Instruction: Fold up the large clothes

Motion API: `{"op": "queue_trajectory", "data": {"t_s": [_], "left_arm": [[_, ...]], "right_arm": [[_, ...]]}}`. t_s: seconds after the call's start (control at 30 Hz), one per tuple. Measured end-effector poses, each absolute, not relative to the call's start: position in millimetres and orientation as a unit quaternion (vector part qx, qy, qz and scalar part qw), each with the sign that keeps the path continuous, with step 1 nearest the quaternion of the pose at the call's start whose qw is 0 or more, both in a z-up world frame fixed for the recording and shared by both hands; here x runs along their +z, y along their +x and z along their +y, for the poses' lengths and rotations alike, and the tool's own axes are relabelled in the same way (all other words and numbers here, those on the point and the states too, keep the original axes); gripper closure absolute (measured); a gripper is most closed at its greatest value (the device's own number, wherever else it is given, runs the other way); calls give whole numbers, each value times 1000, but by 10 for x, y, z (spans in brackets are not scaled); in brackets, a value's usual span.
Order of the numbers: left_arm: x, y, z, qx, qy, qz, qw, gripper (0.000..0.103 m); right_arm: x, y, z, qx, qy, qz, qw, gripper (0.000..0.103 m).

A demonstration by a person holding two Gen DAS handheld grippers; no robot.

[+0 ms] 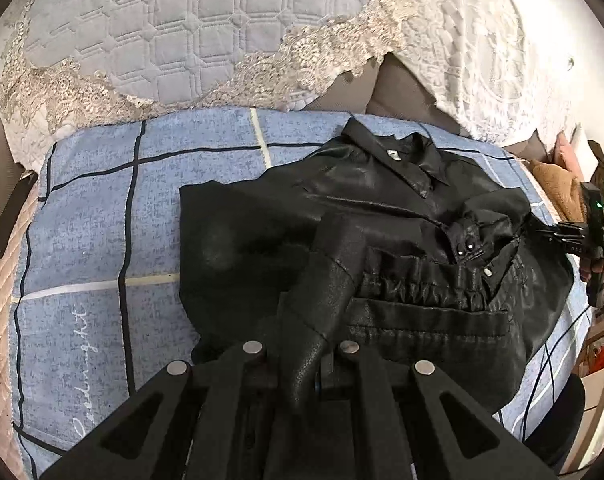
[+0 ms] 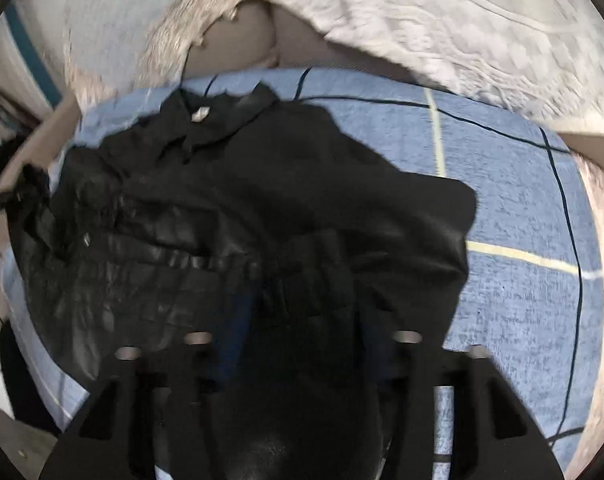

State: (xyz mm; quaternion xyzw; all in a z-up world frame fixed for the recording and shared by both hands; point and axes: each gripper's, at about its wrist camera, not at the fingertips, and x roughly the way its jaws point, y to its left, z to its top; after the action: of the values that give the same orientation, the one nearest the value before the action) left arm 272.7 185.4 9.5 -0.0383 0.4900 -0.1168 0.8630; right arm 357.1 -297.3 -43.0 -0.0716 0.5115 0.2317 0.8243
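Left claw [image 1: 334, 240] pinching black jacket [image 1: 422, 200] fold, right claw [image 2: 302, 264] clamped on jacket fabric.

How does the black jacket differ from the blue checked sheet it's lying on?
The jacket is glossy, leather-like black; the sheet is matte blue with dark and pale grid lines. The jacket is crumpled and partly folded, with collar and snaps showing; the sheet lies spread flat. The jacket covers only part of the sheet. Both rest on the same bed.
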Motion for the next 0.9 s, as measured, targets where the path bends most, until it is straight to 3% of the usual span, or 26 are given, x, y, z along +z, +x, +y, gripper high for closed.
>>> {"op": "queue_trajectory", "data": {"t_s": [0.07,0.3,0.53,0.67,0.8,0.9], "left_arm": [[107,2720,1856,-116,-39,487,865,95],[291,2737,1995,-105,-70,453,883,95],[552,2945,2257,-73,-120,386,912,95],[340,3222,2309,-55,-142,400,904,95],[-76,3547,2048,-21,-53,466,883,95],[-88,3636,2130,-20,-77,465,882,95]], "right_arm": [[-388,3515,-2993,234,-63,505,828,97],[233,3326,-3386,239,35,401,883,98],[365,3541,-3627,192,81,350,913,98],[53,3829,-3784,137,125,380,906,98],[-382,4124,-3492,93,69,447,887,97],[-519,4198,-3455,70,46,464,882,97]]}}
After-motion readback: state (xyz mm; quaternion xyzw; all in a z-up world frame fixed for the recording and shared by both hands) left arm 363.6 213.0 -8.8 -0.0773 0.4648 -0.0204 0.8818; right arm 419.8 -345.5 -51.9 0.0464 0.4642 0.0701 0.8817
